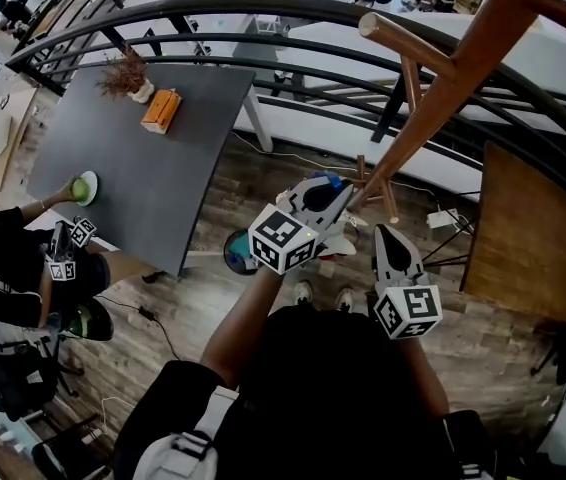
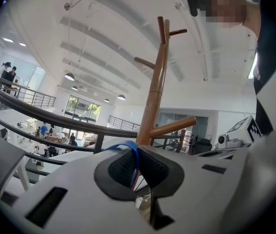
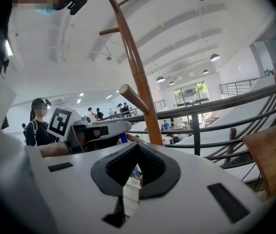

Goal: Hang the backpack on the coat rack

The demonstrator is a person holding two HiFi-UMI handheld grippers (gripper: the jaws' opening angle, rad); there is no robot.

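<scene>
Strap (image 2: 134,155) in left gripper (image 2: 139,174), jaws together

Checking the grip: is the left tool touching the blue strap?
Touching. The left gripper view shows the blue strap pinched between the left tool's closed jaws.

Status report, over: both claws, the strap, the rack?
Left claw shut on blue strap. Right claw shut, empty. Strap near rack, not over a peg. Nothing between.
</scene>
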